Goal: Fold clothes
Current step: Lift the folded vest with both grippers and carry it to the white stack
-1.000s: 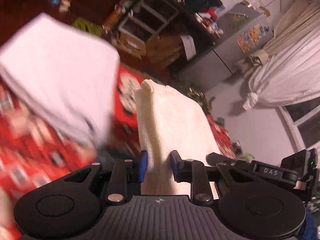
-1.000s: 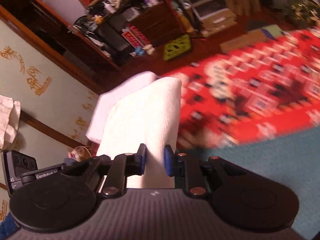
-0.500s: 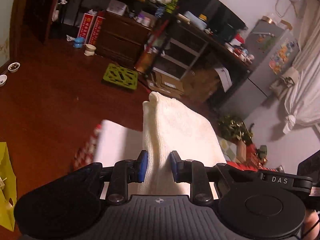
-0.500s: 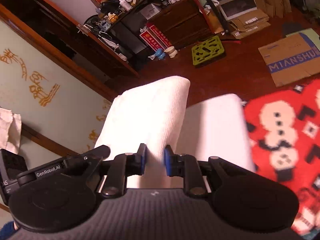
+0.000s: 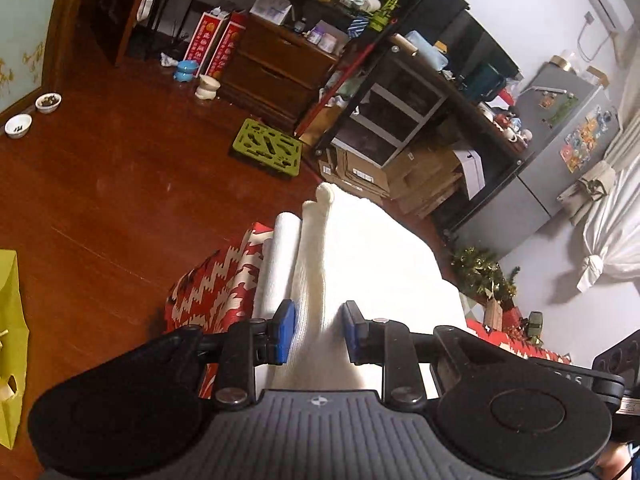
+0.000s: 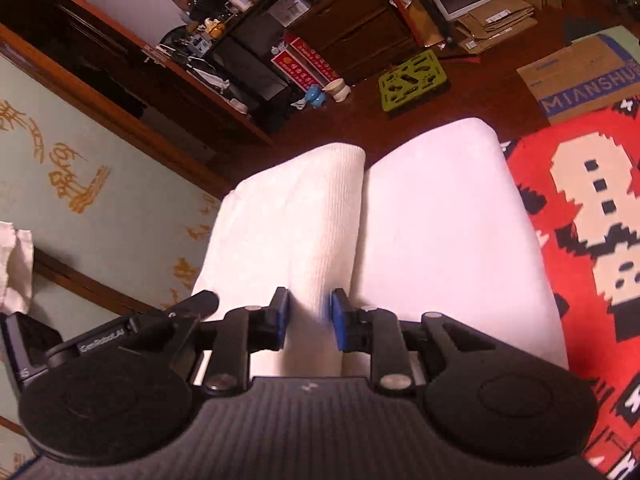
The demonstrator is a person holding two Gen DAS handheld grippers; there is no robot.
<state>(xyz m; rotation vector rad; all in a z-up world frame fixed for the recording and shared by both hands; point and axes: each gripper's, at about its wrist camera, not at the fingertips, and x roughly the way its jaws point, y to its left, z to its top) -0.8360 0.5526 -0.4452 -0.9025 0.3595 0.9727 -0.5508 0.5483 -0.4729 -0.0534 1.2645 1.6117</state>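
A cream-white knitted garment (image 5: 372, 264) runs forward from my left gripper (image 5: 319, 330), which is shut on a bunched fold of it between blue pads. In the right wrist view the same white garment (image 6: 444, 232) is doubled over, and my right gripper (image 6: 306, 318) is shut on a ribbed fold (image 6: 296, 224) of it. A lower white layer (image 5: 276, 264) lies to the left of the held fold, over a red patterned cloth (image 5: 218, 284). The garment's far parts are hidden behind the folds.
A red and white patterned blanket (image 6: 592, 216) lies on the right. A dark wooden floor (image 5: 100, 184) holds a green mat (image 5: 267, 148), two small bowls (image 5: 32, 114) and cardboard boxes (image 6: 580, 76). Cluttered shelves and drawers (image 5: 280, 60) stand behind, a grey fridge (image 5: 552, 152) at right.
Both grippers swung with the garment away from the red blanket toward the floor and shelves; the garment now hangs doubled with a second white layer beside each held fold. Both stay shut.
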